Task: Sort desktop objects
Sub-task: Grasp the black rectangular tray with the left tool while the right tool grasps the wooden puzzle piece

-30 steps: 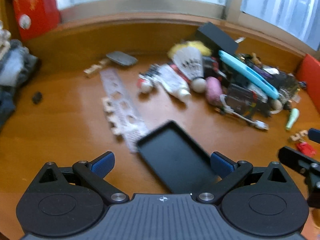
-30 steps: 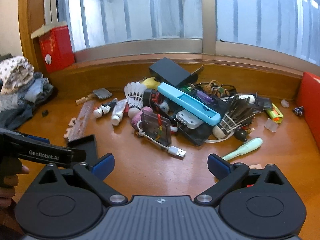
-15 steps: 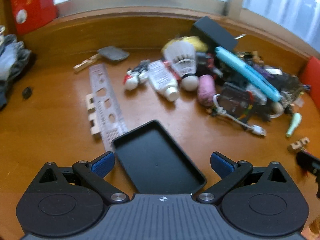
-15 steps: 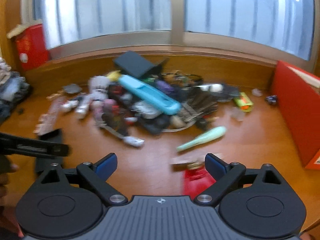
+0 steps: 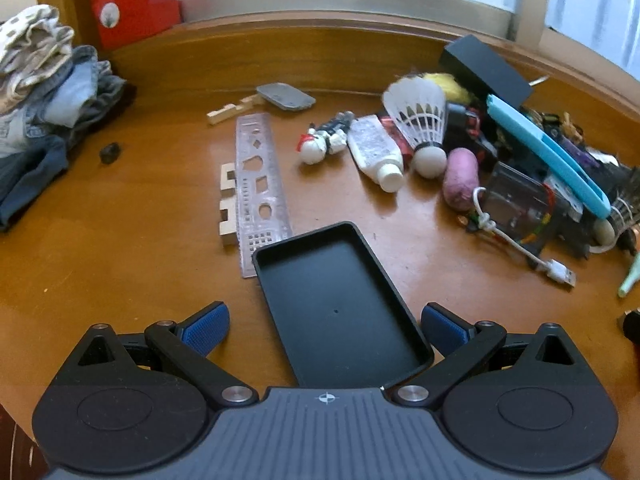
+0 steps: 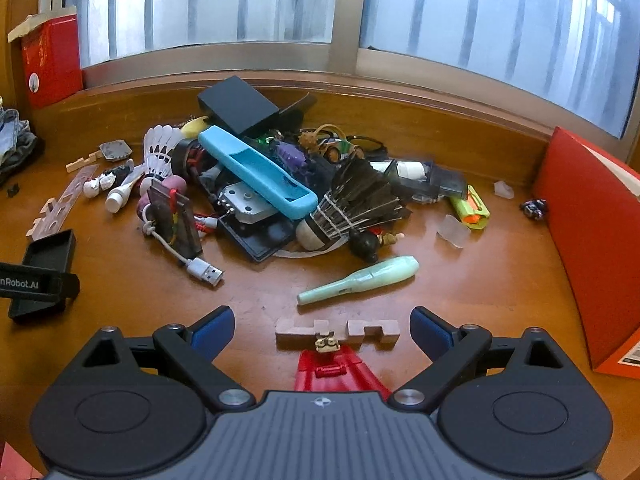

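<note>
A pile of small objects [image 6: 272, 184] lies on the wooden desk: white shuttlecock [image 5: 420, 116], white tube [image 5: 376, 152], blue case [image 6: 256, 172], dark feather shuttlecock [image 6: 352, 204], USB cable [image 6: 200, 268]. An empty black tray [image 5: 336, 304] lies between the fingers of my open left gripper [image 5: 324, 324]; the tray also shows in the right wrist view [image 6: 48, 252]. My right gripper [image 6: 322, 326] is open, with a red plastic piece [image 6: 336, 368] and a wooden notched block [image 6: 340, 330] between its fingers. A mint green pen-like tool [image 6: 360, 280] lies just beyond.
A clear stencil ruler [image 5: 258, 184] and wooden pieces [image 5: 226, 200] lie left of the tray. Folded clothes [image 5: 40, 100] sit at far left. A red box [image 5: 132, 0] stands on the sill. A red folder [image 6: 592, 240] stands at the right. A toy dart gun [image 6: 472, 206] lies near it.
My left gripper's view swung right, so tray and pile moved left, then steadied. My right gripper swung right, bringing the red piece and wooden block between its fingers.
</note>
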A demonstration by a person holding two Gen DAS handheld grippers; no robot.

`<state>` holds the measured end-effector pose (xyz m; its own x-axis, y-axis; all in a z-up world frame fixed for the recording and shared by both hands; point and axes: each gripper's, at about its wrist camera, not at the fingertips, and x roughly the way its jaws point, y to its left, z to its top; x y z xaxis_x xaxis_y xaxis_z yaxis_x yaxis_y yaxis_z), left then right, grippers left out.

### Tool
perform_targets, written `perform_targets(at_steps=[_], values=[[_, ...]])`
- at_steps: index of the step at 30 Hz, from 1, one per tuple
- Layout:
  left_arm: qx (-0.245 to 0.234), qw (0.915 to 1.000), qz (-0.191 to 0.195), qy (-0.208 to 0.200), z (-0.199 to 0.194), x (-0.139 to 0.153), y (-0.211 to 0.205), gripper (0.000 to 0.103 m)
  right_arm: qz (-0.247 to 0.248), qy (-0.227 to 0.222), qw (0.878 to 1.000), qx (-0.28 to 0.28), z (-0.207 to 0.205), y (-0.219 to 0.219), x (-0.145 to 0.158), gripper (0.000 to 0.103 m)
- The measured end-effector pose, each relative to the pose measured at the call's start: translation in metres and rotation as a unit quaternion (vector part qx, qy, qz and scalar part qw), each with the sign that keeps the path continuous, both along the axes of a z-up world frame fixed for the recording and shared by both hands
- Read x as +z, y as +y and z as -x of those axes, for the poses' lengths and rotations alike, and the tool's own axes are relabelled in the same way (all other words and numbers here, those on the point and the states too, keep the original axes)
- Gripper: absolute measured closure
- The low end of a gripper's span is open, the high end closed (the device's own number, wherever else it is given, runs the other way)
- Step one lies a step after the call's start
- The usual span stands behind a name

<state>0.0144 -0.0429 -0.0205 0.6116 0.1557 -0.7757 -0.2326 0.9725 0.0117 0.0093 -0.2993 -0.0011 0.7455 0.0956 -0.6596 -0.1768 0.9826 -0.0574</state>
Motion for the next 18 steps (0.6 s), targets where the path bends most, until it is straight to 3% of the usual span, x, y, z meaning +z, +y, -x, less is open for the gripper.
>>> perform_targets(at_steps=[10, 11, 13, 18], values=[[-0.003, 1.0, 0.002, 0.003, 0.001, 0.001, 0.0, 0.001, -0.004, 0.006, 1.0, 0.0, -0.011, -0.002, -0.007, 0.008], [-0.008, 1.0, 0.001, -0.001, 0.002, 0.001, 0.0, 0.004, -0.004, 0.007, 1.0, -0.002, -0.011, -0.002, -0.008, 0.008], [-0.025, 0.9996, -0.002, -0.015, 0.007, 0.004, -0.002, 0.026, -0.005, 0.01, 1.0, -0.006, -0.012, -0.002, -0.009, 0.008], [-0.049, 0.9985, -0.01, -0.023, 0.008, 0.006, -0.005, 0.035, -0.008, 0.013, 1.0, -0.013, -0.014, 0.001, -0.011, 0.01]])
